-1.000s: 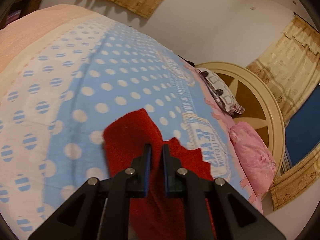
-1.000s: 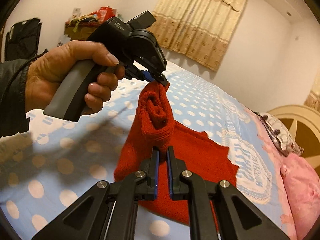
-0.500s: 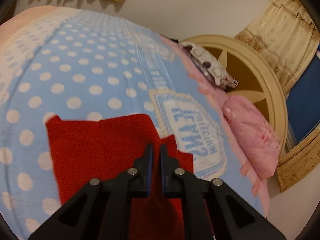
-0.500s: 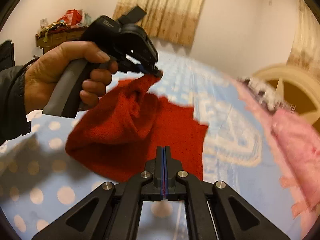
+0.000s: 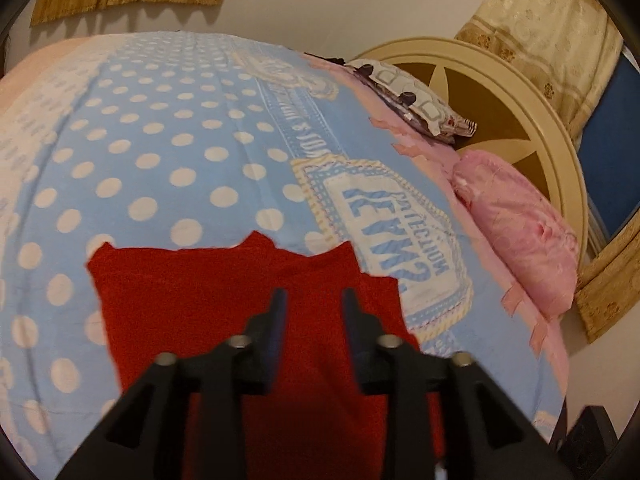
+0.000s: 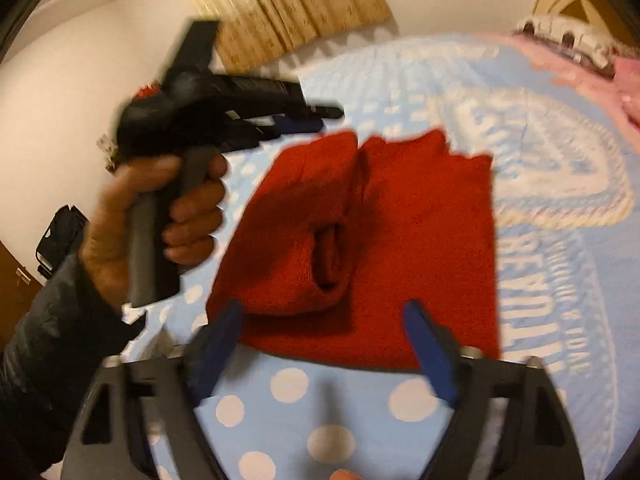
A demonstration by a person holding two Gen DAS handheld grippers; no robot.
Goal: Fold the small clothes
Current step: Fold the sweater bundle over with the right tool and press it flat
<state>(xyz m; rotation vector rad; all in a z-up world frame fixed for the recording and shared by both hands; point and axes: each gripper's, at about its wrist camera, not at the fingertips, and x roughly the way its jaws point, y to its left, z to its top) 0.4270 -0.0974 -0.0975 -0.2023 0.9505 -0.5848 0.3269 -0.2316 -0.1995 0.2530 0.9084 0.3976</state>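
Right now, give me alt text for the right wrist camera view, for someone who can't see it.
A red knitted garment lies folded on a blue polka-dot bedspread, just beyond the right gripper, whose jaws are opening with nothing between them. At left, a hand in a dark sleeve holds the left gripper above the garment's far edge. The picture is motion-blurred.

Black left gripper with grey handle; dark padded sleeve; right gripper black, blue pads, silver screws
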